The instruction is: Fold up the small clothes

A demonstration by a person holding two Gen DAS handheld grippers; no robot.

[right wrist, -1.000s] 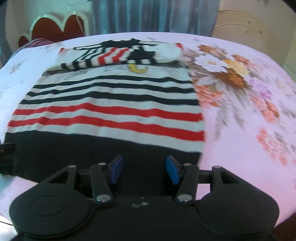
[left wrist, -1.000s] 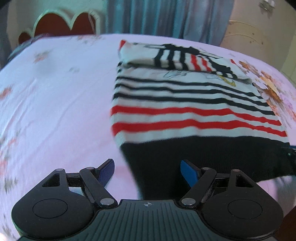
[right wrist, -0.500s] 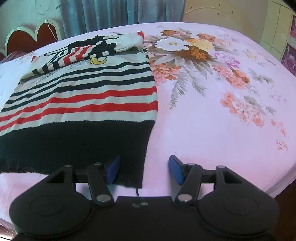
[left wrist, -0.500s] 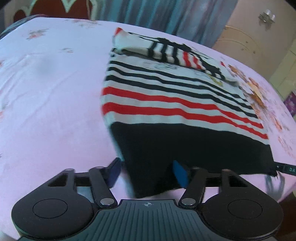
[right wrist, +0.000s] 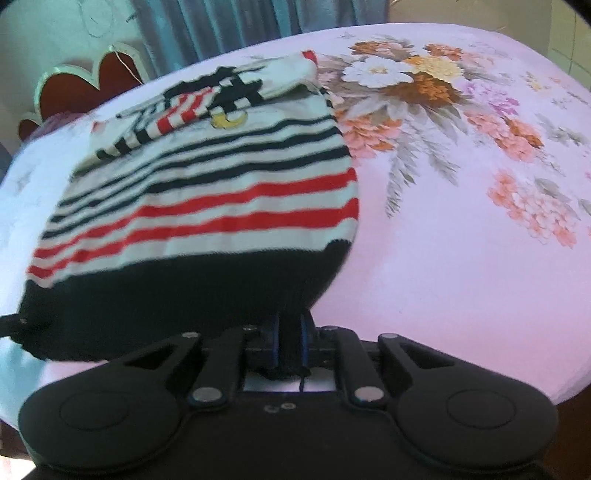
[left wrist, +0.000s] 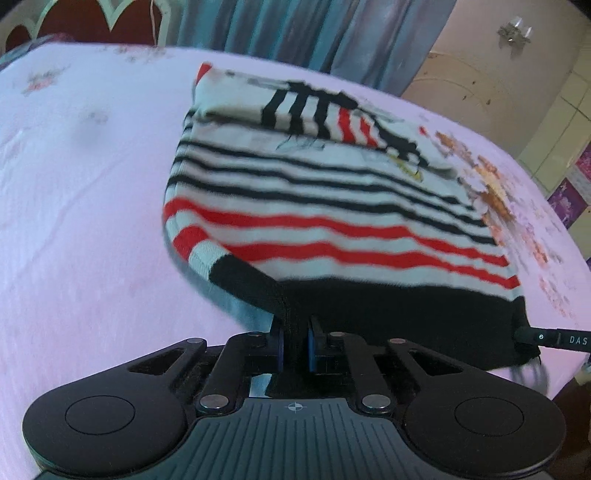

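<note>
Black tongs (left wrist: 294,349) (right wrist: 289,345) with blue pads, silver screws, round side discs.

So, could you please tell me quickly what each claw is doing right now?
Left claw: shut on the sweater's black hem.
Right claw: shut on the hem's other corner.

You face a bed under a pink sheet (left wrist: 92,221) printed with a large floral spray (right wrist: 417,85). Behind it stands a red scalloped headboard (right wrist: 85,88) with a pale edge. Blue-grey curtains (left wrist: 314,33) hang beyond, beside a cream wall (left wrist: 480,74) carrying a small fixture (left wrist: 514,31).
</note>
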